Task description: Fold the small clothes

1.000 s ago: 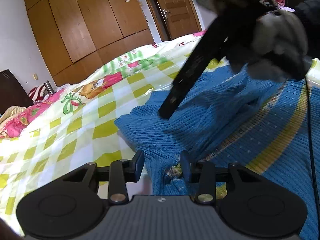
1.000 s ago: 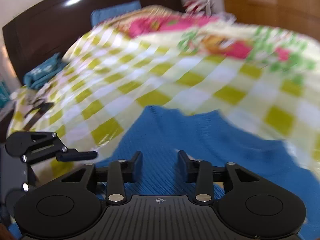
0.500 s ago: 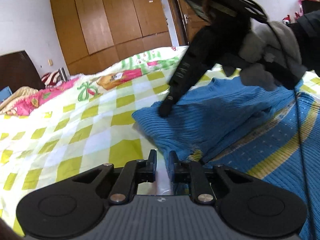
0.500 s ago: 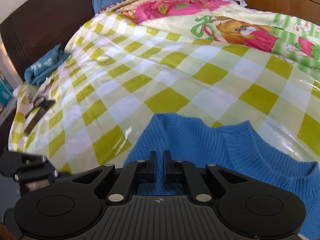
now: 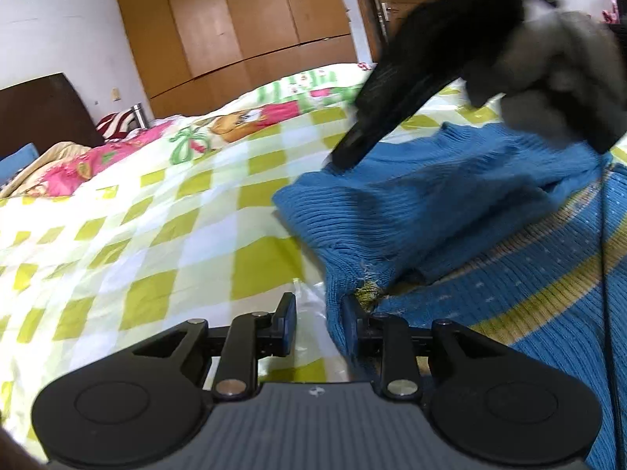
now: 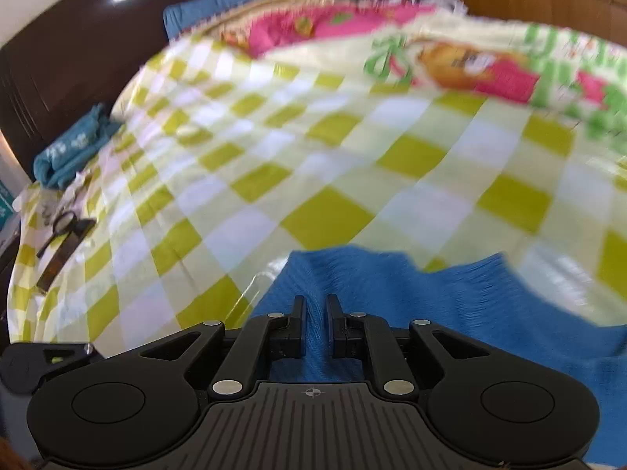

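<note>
Knitwear like this blue sweater (image 5: 411,211) is soft, floppy and stretchy, so I figure it'll sag unless I take it by the firmer ribbed edges. It's lying on the bed (image 5: 164,235), over a slick, glossy yellow-and-white checked cover. My left tool (image 5: 319,323) has just been opening: jaws partly apart, sweater edge against the right finger, nothing pinched. My right tool (image 6: 313,319) has just eased open a touch, a narrow gap with blue knit showing in it; can't tell if it's gripping. Yellow stripes run across the chunky ribbing
</note>
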